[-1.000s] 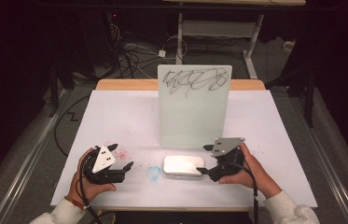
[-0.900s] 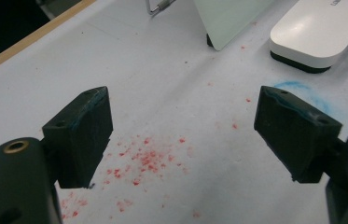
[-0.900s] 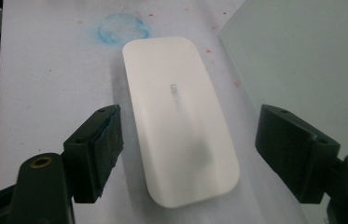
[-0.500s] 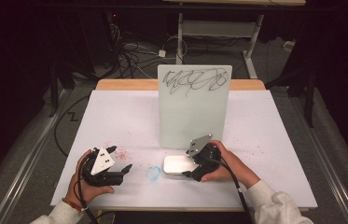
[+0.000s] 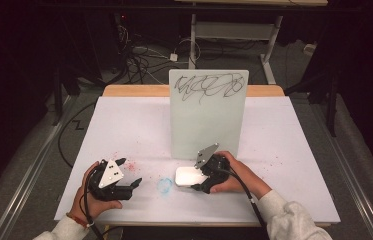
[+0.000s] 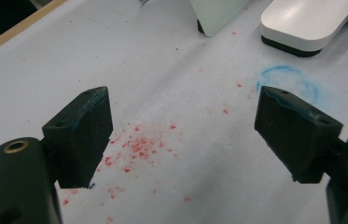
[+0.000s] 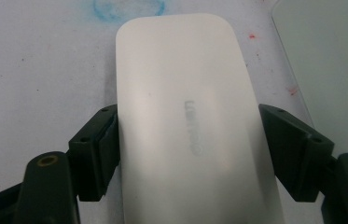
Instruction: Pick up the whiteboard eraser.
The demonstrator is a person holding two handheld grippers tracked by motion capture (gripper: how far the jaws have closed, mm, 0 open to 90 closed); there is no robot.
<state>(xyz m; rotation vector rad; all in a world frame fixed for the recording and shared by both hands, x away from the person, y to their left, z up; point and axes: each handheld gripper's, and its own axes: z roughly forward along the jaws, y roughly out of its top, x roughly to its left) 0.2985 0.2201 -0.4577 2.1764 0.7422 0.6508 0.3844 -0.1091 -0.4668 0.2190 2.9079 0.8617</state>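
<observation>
A white whiteboard eraser (image 5: 186, 176) (image 7: 181, 70) lies flat on the white table (image 5: 124, 125), in front of an upright whiteboard (image 5: 208, 115) with a black scribble (image 5: 206, 86) near its top. My right gripper (image 5: 199, 178) (image 7: 188, 149) is open and straddles the eraser's near end, one jaw close against each long side. My left gripper (image 5: 130, 171) (image 6: 183, 130) rests open at the front left, nothing between its fingers, over red specks (image 6: 139, 144). The eraser (image 6: 307, 21) lies beyond it to the right.
A faint blue ring stain (image 5: 164, 185) (image 6: 287, 81) marks the table between the two grippers. The whiteboard's foot (image 6: 216, 14) stands just behind the eraser. Cables and desk legs lie on the dark floor (image 5: 139, 55) beyond the far table edge.
My right gripper has moved left from beside the eraser to over it, so its jaws now flank the eraser. The left gripper has stayed in place.
</observation>
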